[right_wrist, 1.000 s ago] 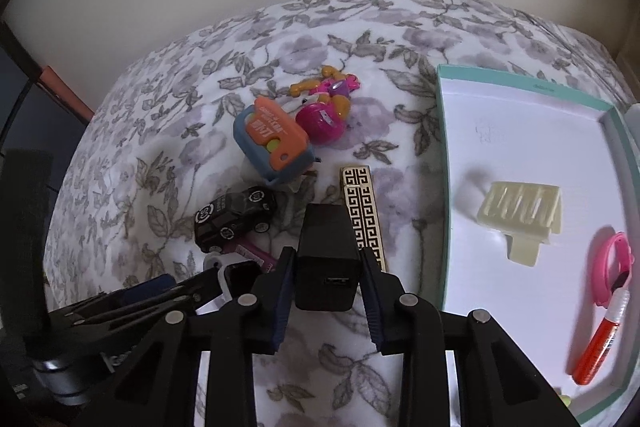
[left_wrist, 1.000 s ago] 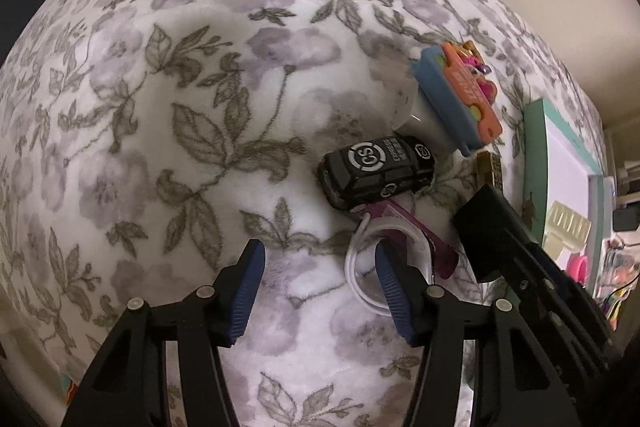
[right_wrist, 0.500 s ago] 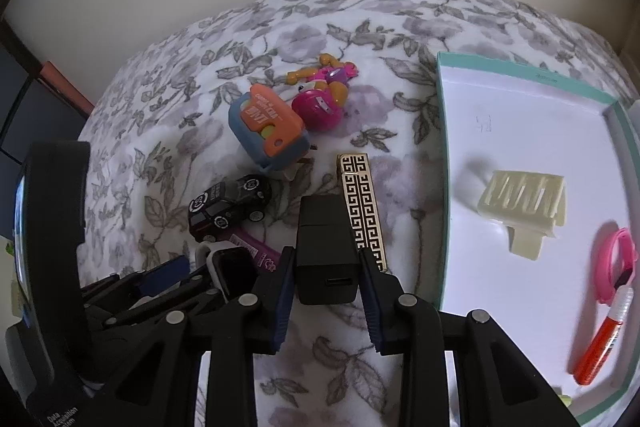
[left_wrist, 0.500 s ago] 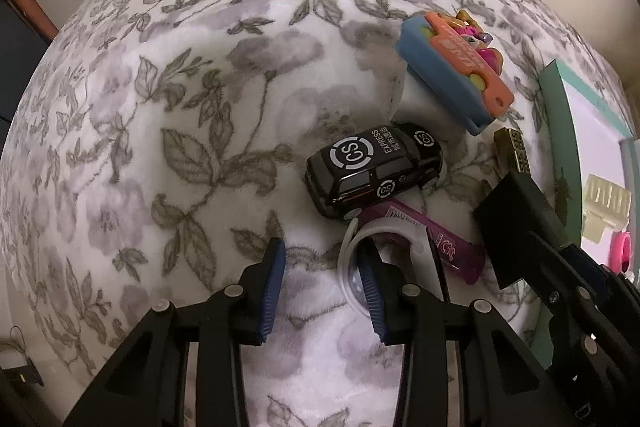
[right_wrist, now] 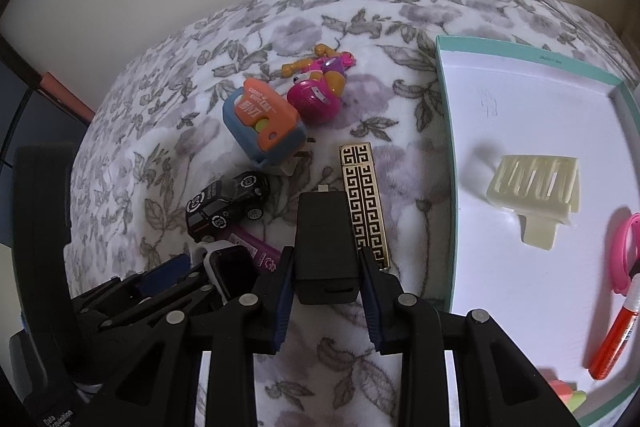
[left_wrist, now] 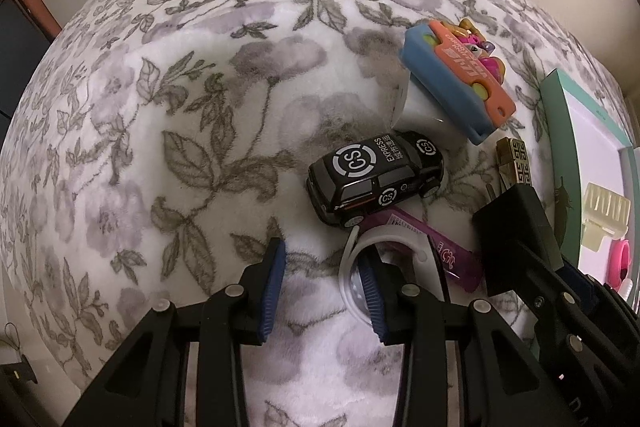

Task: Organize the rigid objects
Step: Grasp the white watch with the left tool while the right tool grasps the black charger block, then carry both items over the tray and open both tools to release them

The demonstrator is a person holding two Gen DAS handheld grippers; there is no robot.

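Floral fleece blanket (left_wrist: 168, 131) in grey and white covers the surface under both tongs. The right tongs (right_wrist: 326, 281) are clamped on a black power adapter (right_wrist: 325, 247), which lies on the blanket with its far end pointing away. Just right of it lies a gold-and-black patterned bar (right_wrist: 362, 201); farther right is a teal-rimmed white tray (right_wrist: 446, 163) holding a cream hair claw (right_wrist: 534, 193) and a red marker (right_wrist: 612, 341). The left tongs (left_wrist: 322, 287) stand apart with nothing between them; their right finger sits inside a white ring (left_wrist: 352, 259) lying on the blanket. Just beyond them is a black toy car (left_wrist: 374, 181) beside a purple tube (left_wrist: 444, 253), and farther off a blue-and-orange toy (left_wrist: 456, 87).
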